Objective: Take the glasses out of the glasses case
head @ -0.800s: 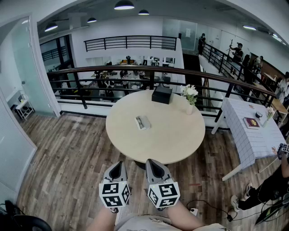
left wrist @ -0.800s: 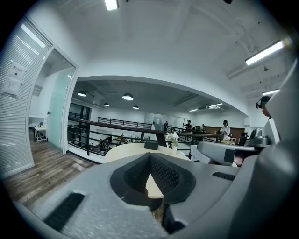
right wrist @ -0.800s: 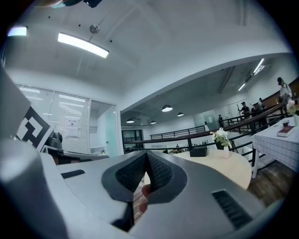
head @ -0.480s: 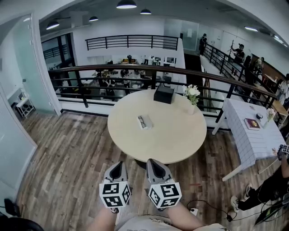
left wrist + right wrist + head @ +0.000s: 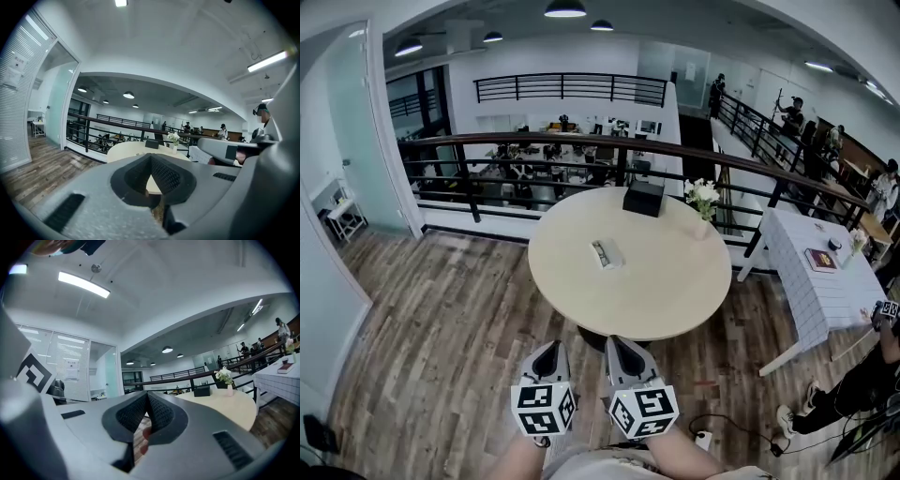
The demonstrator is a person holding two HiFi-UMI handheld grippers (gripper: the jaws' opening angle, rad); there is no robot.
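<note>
The glasses case (image 5: 606,253) is a small pale case with something dark in it, lying near the middle of the round beige table (image 5: 656,291); it is too small to make out in detail. Both grippers are held low in front of my body, over the wooden floor and well short of the table edge. My left gripper (image 5: 547,350) is shut with nothing in it, its pads (image 5: 161,171) meeting at the tip. My right gripper (image 5: 619,343) is likewise shut and empty, its pads (image 5: 157,411) pressed together. The table shows beyond the jaws in both gripper views.
A black box (image 5: 643,198) and a white vase of flowers (image 5: 702,202) stand at the table's far edge. A dark railing (image 5: 487,145) runs behind the table. At the right are a white checked table (image 5: 825,291) and a person (image 5: 862,394). A power strip (image 5: 703,437) lies on the floor.
The head view has shifted slightly, so the table sits a little further right and the grippers a little lower in frame. Both grippers remain shut.
</note>
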